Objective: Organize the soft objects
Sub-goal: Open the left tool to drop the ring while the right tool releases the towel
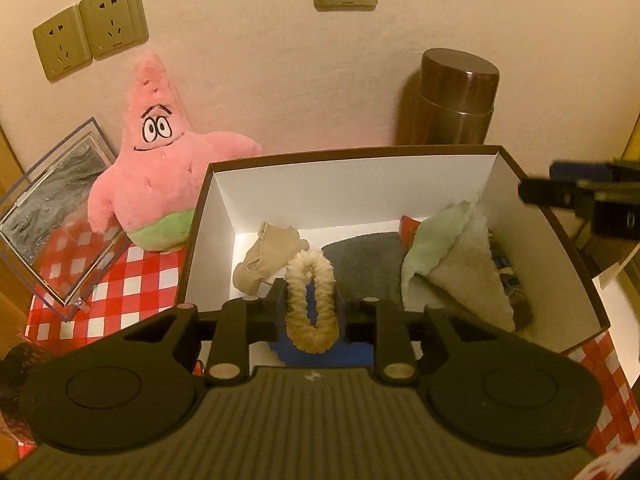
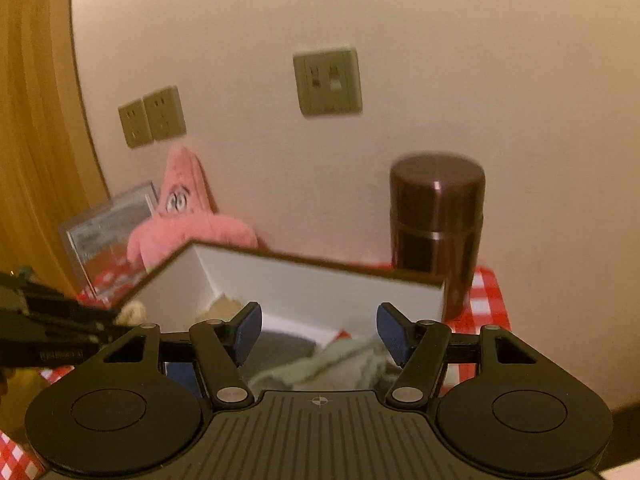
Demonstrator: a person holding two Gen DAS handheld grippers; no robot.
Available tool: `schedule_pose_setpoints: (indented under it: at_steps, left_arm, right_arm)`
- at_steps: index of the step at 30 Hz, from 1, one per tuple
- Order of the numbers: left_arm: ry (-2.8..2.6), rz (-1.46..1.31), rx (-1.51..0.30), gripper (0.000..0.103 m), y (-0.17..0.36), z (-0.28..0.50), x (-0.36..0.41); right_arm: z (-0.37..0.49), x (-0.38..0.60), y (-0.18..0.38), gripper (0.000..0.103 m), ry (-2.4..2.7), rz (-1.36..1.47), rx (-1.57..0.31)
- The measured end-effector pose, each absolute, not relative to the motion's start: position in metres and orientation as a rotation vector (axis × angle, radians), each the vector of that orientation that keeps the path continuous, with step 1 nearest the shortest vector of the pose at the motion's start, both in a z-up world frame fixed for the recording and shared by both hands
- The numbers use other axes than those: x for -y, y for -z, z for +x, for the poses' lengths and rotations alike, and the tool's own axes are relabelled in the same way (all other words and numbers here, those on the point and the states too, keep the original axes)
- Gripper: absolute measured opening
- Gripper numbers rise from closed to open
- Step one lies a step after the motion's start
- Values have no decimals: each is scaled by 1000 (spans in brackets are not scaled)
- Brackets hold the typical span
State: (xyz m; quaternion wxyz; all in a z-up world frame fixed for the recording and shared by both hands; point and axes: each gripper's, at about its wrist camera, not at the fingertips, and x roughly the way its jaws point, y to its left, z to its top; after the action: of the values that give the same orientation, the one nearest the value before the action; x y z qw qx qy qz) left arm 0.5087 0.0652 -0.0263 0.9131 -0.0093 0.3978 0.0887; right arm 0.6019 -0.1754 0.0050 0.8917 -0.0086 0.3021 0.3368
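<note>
My left gripper (image 1: 310,312) hangs over the near edge of the open box (image 1: 208,216), and its blue fingers (image 1: 280,300) sit narrow on either side of a cream fuzzy loop (image 1: 310,300), a scrunchie by the look of it. The loop stands between the pads and fills the gap; I cannot tell whether they press on it. It pokes up over the box's white floor, just in front of a beige cloth (image 1: 268,256) crumpled there. Beside that lies a grey pad (image 1: 364,256), and to the right a pale green towel (image 1: 436,244) is draped over a beige towel (image 1: 472,276), both leaning at the right wall of the box.

My right gripper (image 2: 318,334) is over the same box (image 2: 320,280) from the other side, its blue fingers (image 2: 248,332) spread wide with nothing between them; the green towel (image 2: 320,368) lies below the gap, apart from the pads. In the left wrist view it shows as a dark shape at the right edge (image 1: 580,200).

Behind the box, a pink star plush (image 1: 160,176) with green shorts leans on the wall, next to a clear plastic case (image 1: 56,216). A brown metal flask (image 1: 452,96) stands at the back right. The counter wears a red-and-white checked cloth (image 1: 116,288). Wall sockets (image 1: 88,28) carry small lettering too blurred to read, and I see no legible writing elsewhere.
</note>
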Motion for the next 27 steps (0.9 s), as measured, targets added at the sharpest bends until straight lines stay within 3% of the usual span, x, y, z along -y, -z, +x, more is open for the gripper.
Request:
schedule_pose_setpoints:
  at_steps: [14,18,27]
  left_arm:
    - [-195,-17,-804,47,25,514,-65]
    - [-204,-13,-790,59,22,512,-66]
    - [-215,-14,-779,62,14,506,-65]
  right_arm:
    - [602,185,9,71,-662,-6,-699]
    - [599,186,10,73,-663,-15,-703]
    - [593,189,9,75,-658,-18,-708]
